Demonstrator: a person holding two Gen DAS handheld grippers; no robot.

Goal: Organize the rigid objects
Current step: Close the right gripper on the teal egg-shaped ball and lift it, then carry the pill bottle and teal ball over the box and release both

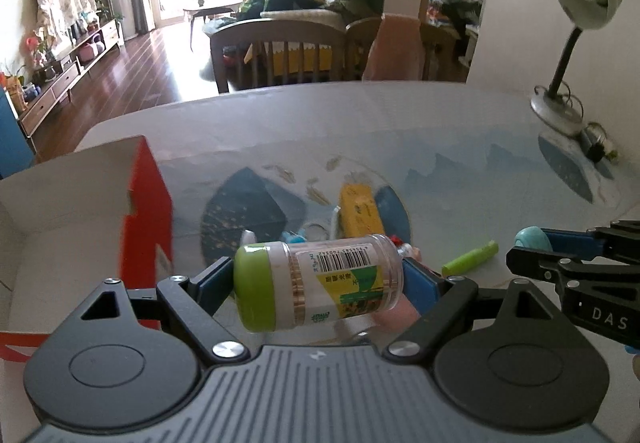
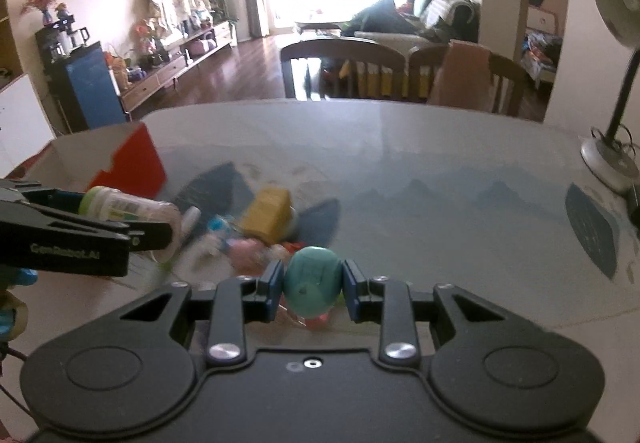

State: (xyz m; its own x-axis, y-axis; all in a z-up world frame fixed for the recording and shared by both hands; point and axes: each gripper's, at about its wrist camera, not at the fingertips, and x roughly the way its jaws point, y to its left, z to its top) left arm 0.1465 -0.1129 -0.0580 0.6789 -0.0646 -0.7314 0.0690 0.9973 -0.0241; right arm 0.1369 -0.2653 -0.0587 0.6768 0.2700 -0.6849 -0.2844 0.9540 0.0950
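My left gripper [image 1: 318, 285] is shut on a clear toothpick jar [image 1: 320, 281] with a green lid, held sideways above the table, lid to the left. The same jar [image 2: 128, 209] shows at the left of the right wrist view, between the left gripper's fingers. My right gripper [image 2: 312, 285] is shut on a teal egg-shaped object [image 2: 314, 283]; in the left wrist view that teal object [image 1: 534, 239] sits at the far right. Below lies a pile: a yellow box [image 1: 360, 213], a lime green marker [image 1: 472, 257] and small blurred toys [image 2: 248, 249].
An open red and white cardboard box [image 1: 148, 203] stands at the left on the glass-topped table [image 2: 400, 163]. A desk lamp [image 1: 560, 99] stands at the back right corner. Wooden chairs [image 2: 344, 71] line the far edge.
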